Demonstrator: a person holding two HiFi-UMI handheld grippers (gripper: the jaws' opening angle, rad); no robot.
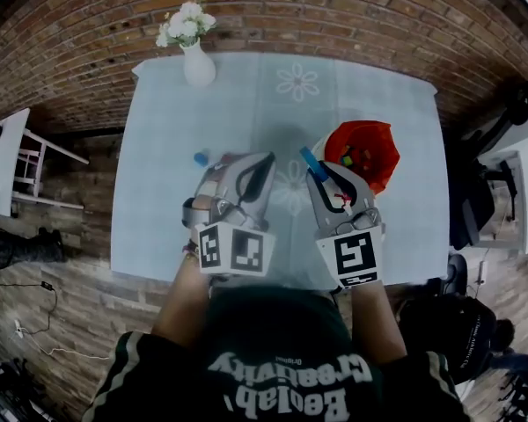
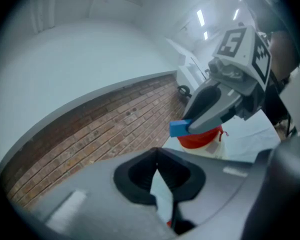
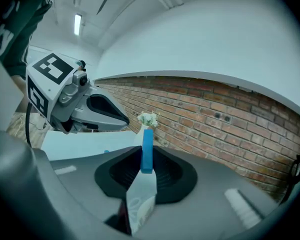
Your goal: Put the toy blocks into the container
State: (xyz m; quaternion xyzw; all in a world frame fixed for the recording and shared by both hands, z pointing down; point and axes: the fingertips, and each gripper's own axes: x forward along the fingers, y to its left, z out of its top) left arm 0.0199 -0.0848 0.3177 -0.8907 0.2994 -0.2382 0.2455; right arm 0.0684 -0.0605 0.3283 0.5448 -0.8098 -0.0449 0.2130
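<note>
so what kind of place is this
Indoors, probably a workshop or lab room set up for recording. It has a bare brick wall, a clothed table holding a vase of flowers, and a strip light on the ceiling.

Fingers of the right gripper (image 1: 321,176) are hiding the blue block's (image 1: 310,158) near end; contents of the red container (image 1: 383,170) are appearing too small to identify.

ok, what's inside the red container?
A few small coloured toy blocks show in the dark interior of the red soft-sided container, too small to count. Its walls hide the rest.
</note>
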